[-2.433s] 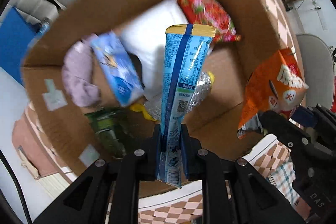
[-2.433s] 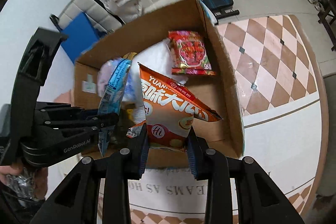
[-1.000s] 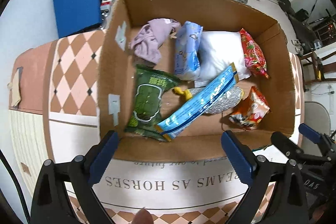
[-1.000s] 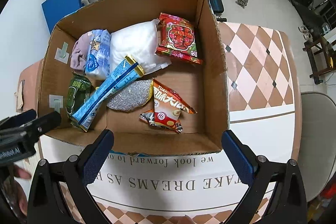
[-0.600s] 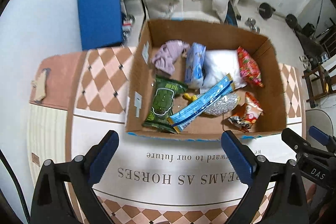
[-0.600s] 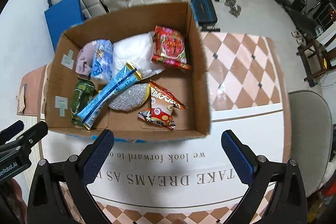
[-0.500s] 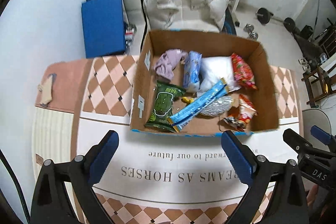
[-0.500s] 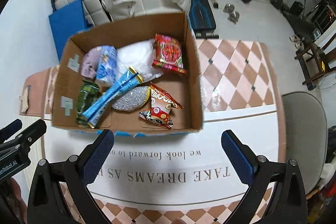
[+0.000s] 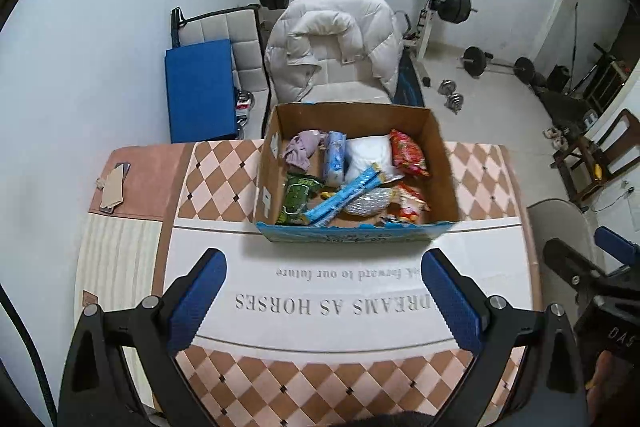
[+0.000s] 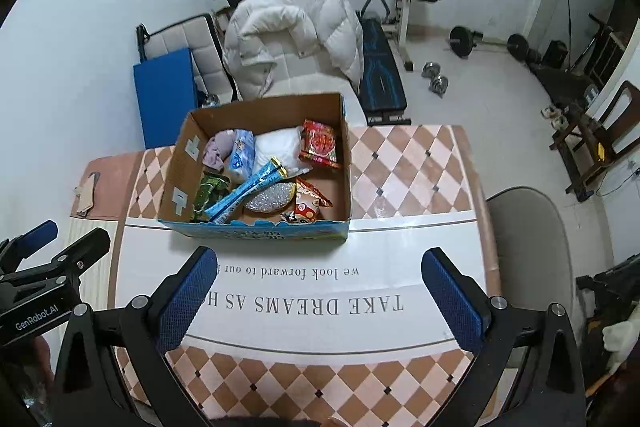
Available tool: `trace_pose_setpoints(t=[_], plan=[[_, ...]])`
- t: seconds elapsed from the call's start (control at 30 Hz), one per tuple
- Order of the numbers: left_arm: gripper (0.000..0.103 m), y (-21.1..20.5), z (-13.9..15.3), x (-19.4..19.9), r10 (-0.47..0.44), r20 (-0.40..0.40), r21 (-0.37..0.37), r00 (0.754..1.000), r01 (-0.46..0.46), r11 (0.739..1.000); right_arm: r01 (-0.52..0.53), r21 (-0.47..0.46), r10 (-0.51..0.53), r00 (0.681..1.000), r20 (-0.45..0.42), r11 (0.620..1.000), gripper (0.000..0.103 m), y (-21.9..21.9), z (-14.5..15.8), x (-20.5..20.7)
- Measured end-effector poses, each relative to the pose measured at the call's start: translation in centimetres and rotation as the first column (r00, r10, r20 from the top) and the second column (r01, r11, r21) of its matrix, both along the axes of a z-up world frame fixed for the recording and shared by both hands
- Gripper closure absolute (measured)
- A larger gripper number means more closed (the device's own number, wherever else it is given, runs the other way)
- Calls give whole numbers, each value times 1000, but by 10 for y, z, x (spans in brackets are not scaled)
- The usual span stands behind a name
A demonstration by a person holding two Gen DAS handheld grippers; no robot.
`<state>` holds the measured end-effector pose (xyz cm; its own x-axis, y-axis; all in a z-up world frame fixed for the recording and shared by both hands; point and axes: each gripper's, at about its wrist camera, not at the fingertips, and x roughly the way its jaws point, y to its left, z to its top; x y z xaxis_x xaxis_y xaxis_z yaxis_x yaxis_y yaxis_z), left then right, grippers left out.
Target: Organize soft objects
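- So both the left gripper (image 9: 320, 291) and right gripper (image 10: 318, 287) are spread wide, holding nothing, hovering near the cardboard box (image 9: 352, 231).
- Long blue packet (image 9: 344, 195) and orange snack bag (image 10: 309, 202) lie inside the box.

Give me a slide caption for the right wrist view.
Right claw open and empty above the tablecloth, facing a cardboard box of snack packets and soft items.

Table (image 9: 484, 187) under a checked brown and pink cloth with a white printed band, cardboard box (image 9: 448, 183) standing on it at the far edge of the band, small flat cardboard scrap (image 9: 112, 189) lying well to the box's left, near the table's left edge
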<state>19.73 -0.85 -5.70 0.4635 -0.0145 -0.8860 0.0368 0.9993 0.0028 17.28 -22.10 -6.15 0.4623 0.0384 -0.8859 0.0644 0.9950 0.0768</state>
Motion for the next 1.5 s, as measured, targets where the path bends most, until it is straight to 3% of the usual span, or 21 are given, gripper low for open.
trace_pose_setpoints(t=[0.43,0.77,1.5], plan=[[3,-5,61,-62,-24,117,-1,993,25,1000,-32,-52,37,995,97,998,0,12,75,-84],[3,3,72,-75,-7,146,-14,989,9,1000,-29,-86,42,987,158,996,0,16,111,-113],[0,15,63,-52,56,182,23,982,-61,998,-1,-108,22,982,189,994,0,15,98,-75]])
